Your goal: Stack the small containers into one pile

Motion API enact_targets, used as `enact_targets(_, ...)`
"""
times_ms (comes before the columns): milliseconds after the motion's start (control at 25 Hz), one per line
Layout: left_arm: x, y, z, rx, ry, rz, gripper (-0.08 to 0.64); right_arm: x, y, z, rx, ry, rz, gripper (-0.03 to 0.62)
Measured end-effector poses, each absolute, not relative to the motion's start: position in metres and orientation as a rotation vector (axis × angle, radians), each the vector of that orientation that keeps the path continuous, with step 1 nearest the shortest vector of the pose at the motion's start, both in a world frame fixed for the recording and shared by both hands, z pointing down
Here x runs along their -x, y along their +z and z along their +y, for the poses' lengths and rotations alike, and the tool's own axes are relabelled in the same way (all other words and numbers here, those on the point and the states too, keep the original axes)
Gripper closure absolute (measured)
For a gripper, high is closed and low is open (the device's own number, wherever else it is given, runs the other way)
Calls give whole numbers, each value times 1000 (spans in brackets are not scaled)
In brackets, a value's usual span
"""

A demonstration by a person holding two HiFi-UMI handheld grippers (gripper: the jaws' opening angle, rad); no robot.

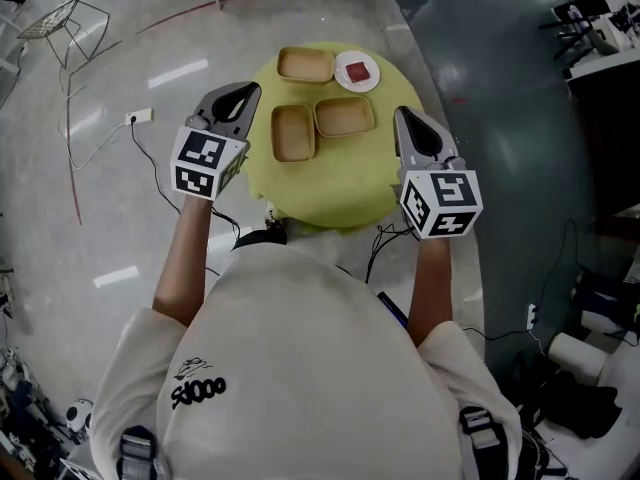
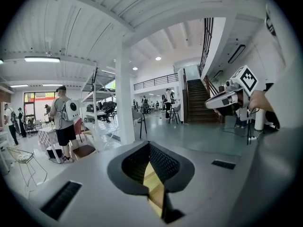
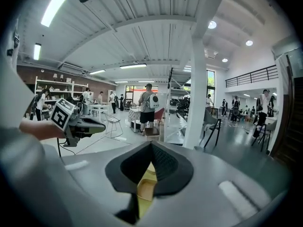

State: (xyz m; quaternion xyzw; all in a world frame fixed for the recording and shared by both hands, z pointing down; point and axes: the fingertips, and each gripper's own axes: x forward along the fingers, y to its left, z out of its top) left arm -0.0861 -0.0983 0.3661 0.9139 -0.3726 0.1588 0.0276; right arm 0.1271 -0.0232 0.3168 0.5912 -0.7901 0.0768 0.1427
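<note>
Three shallow wooden containers lie apart on the round yellow-green table [image 1: 340,188]: one at the back [image 1: 306,65], one at the front left [image 1: 293,132], one at the front right [image 1: 345,116]. My left gripper [image 1: 245,90] hovers at the table's left edge, shut and empty. At the table's right edge my right gripper [image 1: 403,115] is likewise shut with nothing in it. In the left gripper view the jaws [image 2: 149,145] meet, with a sliver of wood below. The right gripper view shows its closed jaws [image 3: 151,146] above a container [image 3: 146,188].
A white round dish [image 1: 357,71] with a red square on it sits at the table's back right. A wire chair [image 1: 60,18] and a floor socket [image 1: 140,116] with its cable lie to the left. People stand far off in the hall [image 3: 147,105].
</note>
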Motion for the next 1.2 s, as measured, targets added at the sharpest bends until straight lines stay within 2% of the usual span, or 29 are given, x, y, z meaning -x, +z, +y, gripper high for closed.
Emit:
enact_targets(600, 56, 440, -198, -2598, 502, -1077, 552, -169, 365, -96, -1725, 424, -2194, 581)
enact_targets(760, 45, 474, -220, -2510, 522, -1085, 546, -176, 387, -117, -1670, 487, -2206, 581)
enact_targets(920, 36, 514, -239, -2416, 567, -1107, 505, -185, 410, -130, -1627, 536, -2199, 581)
enact_targets(1200, 38, 584, -270, -2237, 636, -1124, 500, -197, 440, -145, -1623, 614, -2160, 581)
